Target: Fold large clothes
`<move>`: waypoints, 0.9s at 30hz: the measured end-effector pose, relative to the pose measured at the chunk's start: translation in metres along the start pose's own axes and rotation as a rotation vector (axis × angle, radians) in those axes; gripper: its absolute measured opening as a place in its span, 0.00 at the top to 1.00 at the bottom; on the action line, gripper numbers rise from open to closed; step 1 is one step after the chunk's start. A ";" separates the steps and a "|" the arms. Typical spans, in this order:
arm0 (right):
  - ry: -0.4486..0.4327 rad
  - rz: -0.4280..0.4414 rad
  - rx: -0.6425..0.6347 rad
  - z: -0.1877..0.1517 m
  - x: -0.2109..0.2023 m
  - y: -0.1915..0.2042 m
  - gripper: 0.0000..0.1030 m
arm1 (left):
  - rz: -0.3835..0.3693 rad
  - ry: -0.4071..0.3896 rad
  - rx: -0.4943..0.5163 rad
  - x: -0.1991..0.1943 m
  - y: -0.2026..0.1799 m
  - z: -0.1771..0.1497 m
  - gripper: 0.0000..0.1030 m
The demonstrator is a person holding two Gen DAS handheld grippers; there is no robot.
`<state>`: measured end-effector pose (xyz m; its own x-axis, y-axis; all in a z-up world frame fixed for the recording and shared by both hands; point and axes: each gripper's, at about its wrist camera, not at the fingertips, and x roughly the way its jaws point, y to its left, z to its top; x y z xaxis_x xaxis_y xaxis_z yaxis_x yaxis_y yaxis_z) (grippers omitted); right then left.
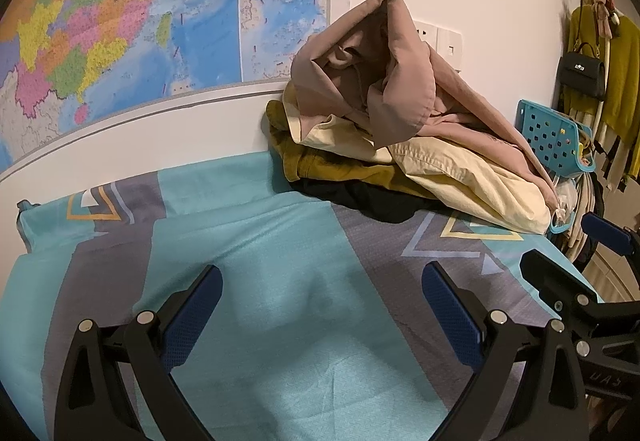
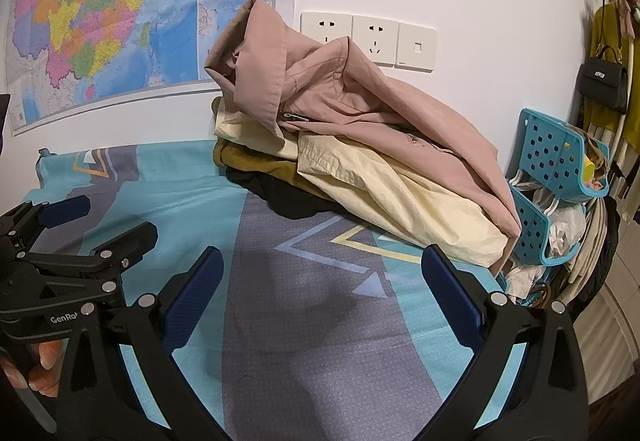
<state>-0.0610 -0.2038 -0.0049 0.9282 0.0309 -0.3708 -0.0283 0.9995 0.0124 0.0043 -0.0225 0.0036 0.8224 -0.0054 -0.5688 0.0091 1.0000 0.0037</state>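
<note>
A heap of clothes lies against the wall at the back of the bed. On top is a pink hooded jacket (image 1: pixel 384 81) (image 2: pixel 320 97), under it a cream garment (image 1: pixel 472 177) (image 2: pixel 392 193), then a mustard one (image 1: pixel 320 165) (image 2: pixel 256 161) and a black one (image 1: pixel 372 201) (image 2: pixel 288 197). My left gripper (image 1: pixel 322 293) hovers open over the bedsheet, well short of the heap, with nothing between its fingers. My right gripper (image 2: pixel 322 277) is open too, empty, just in front of the heap. Each gripper shows in the other's view, the right gripper (image 1: pixel 576 253) and the left gripper (image 2: pixel 100 217).
The bed carries a teal and grey patterned sheet (image 1: pixel 248 233) (image 2: pixel 280 321). A map (image 1: pixel 160 13) (image 2: pixel 120 9) hangs on the wall, with sockets (image 2: pixel 368 39) beside it. Right of the bed stand blue perforated baskets (image 2: pixel 560 165) and a rack with a black handbag (image 2: pixel 604 81). A hand (image 2: pixel 44 365) holds the left gripper.
</note>
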 end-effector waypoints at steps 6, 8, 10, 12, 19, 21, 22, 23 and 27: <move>0.006 -0.003 0.003 0.000 0.004 -0.001 0.05 | 0.002 0.006 -0.001 0.003 -0.001 0.000 0.06; 0.008 -0.002 0.002 0.000 0.004 -0.001 0.05 | 0.000 0.008 -0.001 0.004 -0.001 -0.001 0.06; 0.007 -0.002 0.001 0.000 0.004 -0.001 0.05 | -0.001 0.009 0.000 0.005 -0.001 -0.001 0.06; 0.008 -0.002 0.001 0.000 0.004 -0.001 0.05 | -0.001 0.010 -0.001 0.005 -0.001 -0.001 0.06; 0.008 -0.003 -0.001 0.000 0.007 -0.001 0.05 | -0.004 0.012 0.001 0.006 -0.002 -0.002 0.06; 0.010 -0.002 0.003 -0.001 0.008 -0.002 0.05 | -0.006 0.014 0.002 0.007 -0.002 -0.002 0.06; 0.009 0.000 0.000 -0.001 0.009 -0.002 0.05 | -0.007 0.015 0.002 0.008 -0.002 -0.003 0.06; 0.009 0.000 -0.003 0.000 0.008 -0.002 0.05 | -0.007 0.016 0.003 0.008 -0.002 -0.002 0.06; -0.001 0.008 -0.032 0.003 0.010 -0.003 0.05 | -0.008 0.023 0.009 0.012 -0.002 -0.001 0.06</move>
<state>-0.0502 -0.2062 -0.0063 0.9283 0.0385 -0.3699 -0.0470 0.9988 -0.0141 0.0133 -0.0249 -0.0044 0.8093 -0.0129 -0.5873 0.0206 0.9998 0.0064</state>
